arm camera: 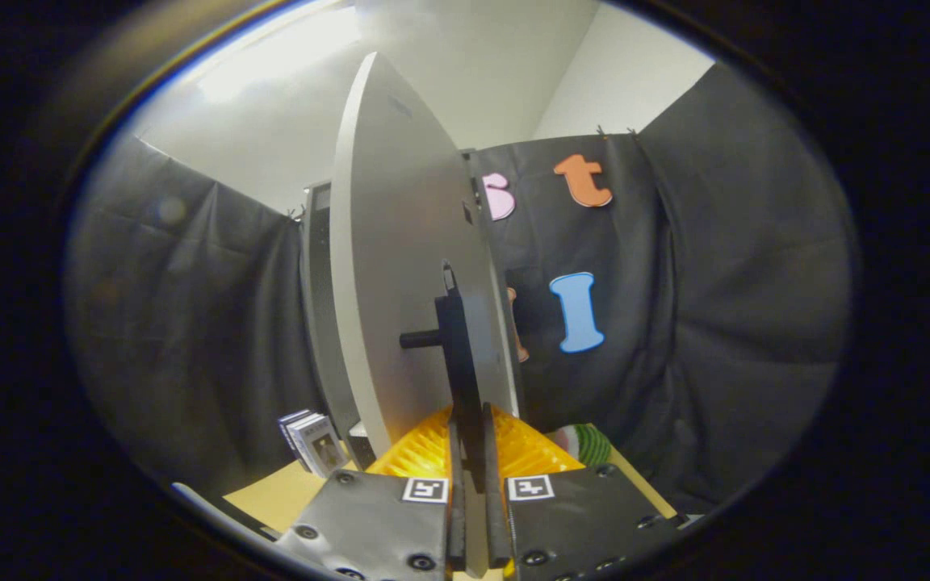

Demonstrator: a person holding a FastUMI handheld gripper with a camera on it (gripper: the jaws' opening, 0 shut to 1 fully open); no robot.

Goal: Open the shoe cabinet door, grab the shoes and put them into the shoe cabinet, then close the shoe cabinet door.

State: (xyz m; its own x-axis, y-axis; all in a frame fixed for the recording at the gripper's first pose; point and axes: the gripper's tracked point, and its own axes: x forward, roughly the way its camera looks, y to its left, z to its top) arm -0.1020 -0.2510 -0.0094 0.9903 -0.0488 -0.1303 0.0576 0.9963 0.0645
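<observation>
The shoe cabinet door point(400, 266) stood swung out, a pale grey panel seen almost edge-on and filling the centre of the frame from near the top down to the fingers. Behind it, just left, the grey cabinet body point(318, 307) rose as a narrow upright strip. A black bar handle point(458, 363) ran vertically on the door's face, held off the panel by a short black post point(421, 339) pointing left. The gripper point(471, 484) sat at the bottom centre with its two fingers point(455, 484) drawn close together, pinching the lower end of the handle between them; both pads appeared to press on it. Two square marker tags point(425, 489) lay on the gripper's body, one on each side of the fingers. Just beyond the fingers a ribbed yellow object point(425, 452) spread out low, and to its right sat a round green striped thing point(590, 444), too small to identify. In the lower left, beside the cabinet base, a small stack of boxes or cards point(312, 442) stood on a tan tabletop point(271, 496).
</observation>
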